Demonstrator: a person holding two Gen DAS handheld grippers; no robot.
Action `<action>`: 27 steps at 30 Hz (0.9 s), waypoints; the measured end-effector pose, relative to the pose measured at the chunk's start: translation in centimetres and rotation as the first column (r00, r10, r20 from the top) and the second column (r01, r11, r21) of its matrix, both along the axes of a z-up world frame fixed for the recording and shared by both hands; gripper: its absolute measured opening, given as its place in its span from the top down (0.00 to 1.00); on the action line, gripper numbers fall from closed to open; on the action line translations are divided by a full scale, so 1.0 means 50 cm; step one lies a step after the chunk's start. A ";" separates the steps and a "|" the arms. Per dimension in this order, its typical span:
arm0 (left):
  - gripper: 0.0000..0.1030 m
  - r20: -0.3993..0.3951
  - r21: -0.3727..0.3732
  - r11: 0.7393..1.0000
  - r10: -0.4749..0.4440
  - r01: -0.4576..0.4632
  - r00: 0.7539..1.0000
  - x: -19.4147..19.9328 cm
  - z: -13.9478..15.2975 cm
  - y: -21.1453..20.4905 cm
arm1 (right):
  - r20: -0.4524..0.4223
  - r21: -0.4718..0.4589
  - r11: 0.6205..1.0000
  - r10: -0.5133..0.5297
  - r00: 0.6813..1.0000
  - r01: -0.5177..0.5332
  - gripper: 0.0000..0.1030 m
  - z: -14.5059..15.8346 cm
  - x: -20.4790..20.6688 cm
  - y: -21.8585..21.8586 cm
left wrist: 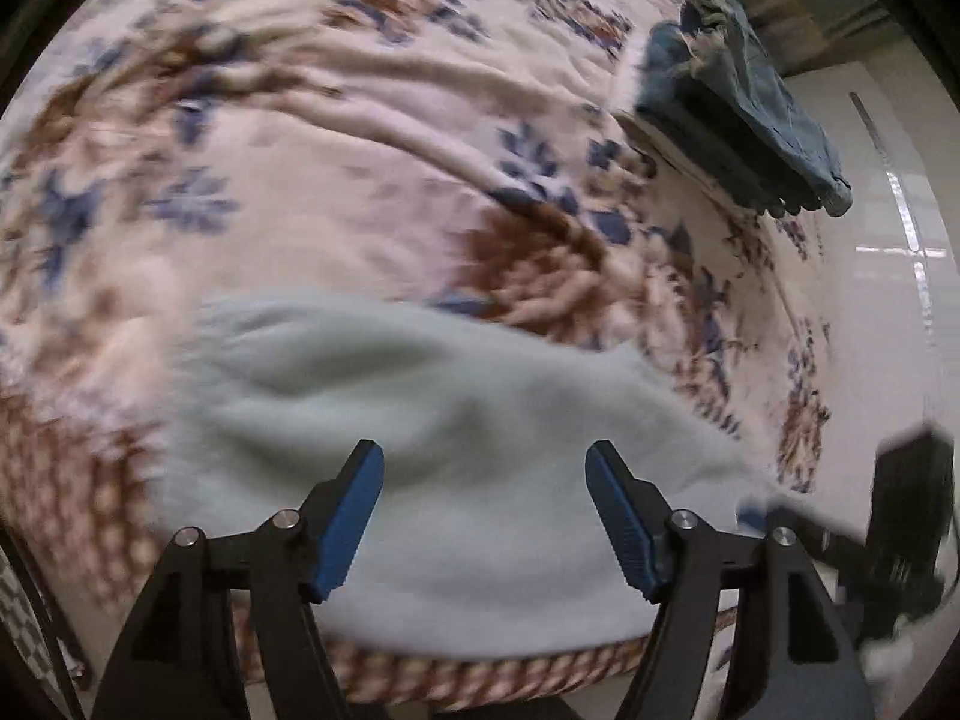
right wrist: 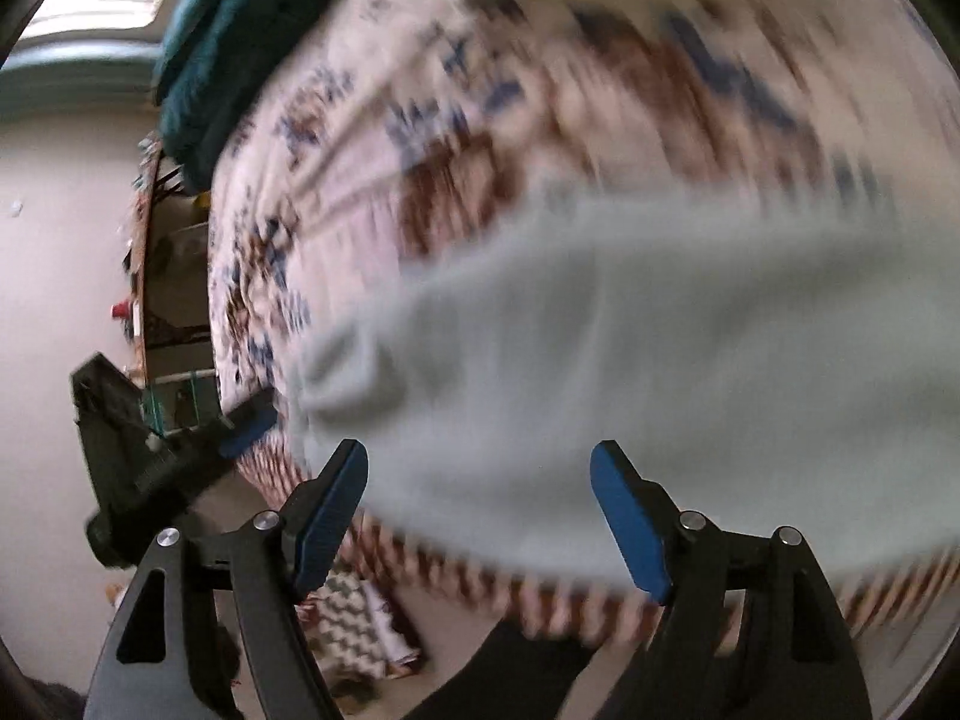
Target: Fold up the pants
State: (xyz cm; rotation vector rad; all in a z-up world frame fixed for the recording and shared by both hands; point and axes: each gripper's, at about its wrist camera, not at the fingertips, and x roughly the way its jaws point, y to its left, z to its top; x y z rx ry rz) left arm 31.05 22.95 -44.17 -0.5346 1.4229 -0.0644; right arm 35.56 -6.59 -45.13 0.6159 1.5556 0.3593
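Pale blue-grey pants lie bunched on a floral bedspread near its front edge; they also show in the right wrist view, blurred. My left gripper is open and empty just above the pants' near part. My right gripper is open and empty above the pants' near edge. The right gripper shows at the right edge of the left wrist view. The left gripper shows at the left of the right wrist view.
The floral bedspread covers the bed. A stack of folded dark and denim clothes sits at its far right corner; a teal folded pile shows in the right wrist view. Pale floor lies beyond the bed edge.
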 end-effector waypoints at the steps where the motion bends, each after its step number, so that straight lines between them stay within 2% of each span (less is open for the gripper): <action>1: 0.34 -0.017 -0.009 1.000 0.016 -0.016 1.000 0.015 -0.009 -0.015 | 0.016 -0.008 0.999 0.041 0.999 -0.041 0.23 -0.016 0.062 -0.015; 2: 0.34 -0.038 -0.049 0.998 0.037 -0.038 0.999 0.038 -0.028 -0.032 | 0.022 -0.019 0.998 0.060 0.998 -0.060 0.23 -0.029 0.106 -0.023; 5: 0.34 -0.133 -0.118 0.985 0.110 -0.126 0.985 0.063 -0.067 -0.061 | -0.007 0.057 0.968 0.245 0.970 -0.244 0.25 -0.121 0.227 -0.033; 6: 0.34 -0.181 -0.142 0.975 0.144 -0.171 0.973 0.064 -0.081 -0.070 | -0.019 0.082 0.947 0.313 0.950 -0.310 0.25 -0.149 0.244 -0.030; 8: 0.34 -0.250 -0.160 0.956 0.200 -0.244 0.947 0.066 -0.108 -0.090 | -0.031 0.100 0.883 0.464 0.885 -0.459 0.28 -0.199 0.263 -0.019; 9: 0.34 -0.302 -0.173 0.941 0.230 -0.291 0.925 0.068 -0.130 -0.102 | -0.034 0.108 0.845 0.529 0.848 -0.523 0.38 -0.217 0.261 -0.007; 10: 0.34 -0.332 -0.171 0.934 0.246 -0.315 0.911 0.062 -0.136 -0.109 | -0.037 0.102 0.791 0.609 0.792 -0.603 0.44 -0.234 0.254 0.002; 12: 0.34 -0.402 -0.193 0.904 0.281 -0.381 0.871 0.061 -0.164 -0.130 | -0.034 0.073 0.720 0.694 0.719 -0.691 0.67 -0.251 0.229 0.009; 13: 0.34 -0.431 -0.189 0.895 0.294 -0.404 0.853 0.062 -0.174 -0.140 | -0.028 0.072 0.695 0.719 0.695 -0.716 0.74 -0.254 0.221 0.007; 14: 0.34 -0.456 -0.187 0.883 0.310 -0.431 0.834 0.063 -0.182 -0.147 | -0.022 0.076 0.690 0.723 0.691 -0.720 0.80 -0.254 0.218 0.000; 15: 0.34 -0.482 -0.196 0.864 0.327 -0.464 0.813 0.065 -0.189 -0.156 | -0.011 0.090 0.703 0.709 0.705 -0.706 0.83 -0.251 0.219 -0.011; 18: 0.34 -0.533 -0.208 0.825 0.355 -0.526 0.768 0.075 -0.198 -0.176 | 0.045 0.140 0.721 0.679 0.732 -0.678 0.85 -0.222 0.208 -0.052; 19: 0.34 -0.543 -0.197 0.821 0.363 -0.535 0.757 0.081 -0.199 -0.181 | 0.067 0.173 0.720 0.672 0.738 -0.672 0.85 -0.207 0.199 -0.067; 20: 0.34 -0.549 -0.181 0.822 0.370 -0.539 0.749 0.088 -0.202 -0.186 | 0.075 0.195 0.718 0.668 0.740 -0.668 0.85 -0.196 0.181 -0.073; 23: 0.34 -0.563 -0.086 0.861 0.373 -0.501 0.737 0.104 -0.213 -0.209 | 0.103 0.260 0.689 0.677 0.729 -0.676 0.85 -0.161 0.141 -0.082; 24: 0.40 -0.556 -0.068 0.869 0.375 -0.490 0.742 0.104 -0.213 -0.217 | 0.105 0.277 0.675 0.686 0.720 -0.684 0.85 -0.157 0.133 -0.084; 25: 0.56 -0.544 -0.046 0.884 0.369 -0.466 0.753 0.103 -0.211 -0.223 | 0.112 0.282 0.662 0.696 0.709 -0.694 0.85 -0.155 0.127 -0.090; 26: 0.62 -0.528 -0.018 0.899 0.363 -0.437 0.768 0.103 -0.207 -0.229 | 0.113 0.283 0.656 0.702 0.703 -0.700 0.82 -0.156 0.127 -0.095; 27: 0.70 -0.510 0.000 0.903 0.370 -0.430 0.777 0.098 -0.203 -0.229 | 0.098 0.304 0.654 0.702 0.706 -0.693 0.81 -0.165 0.135 -0.095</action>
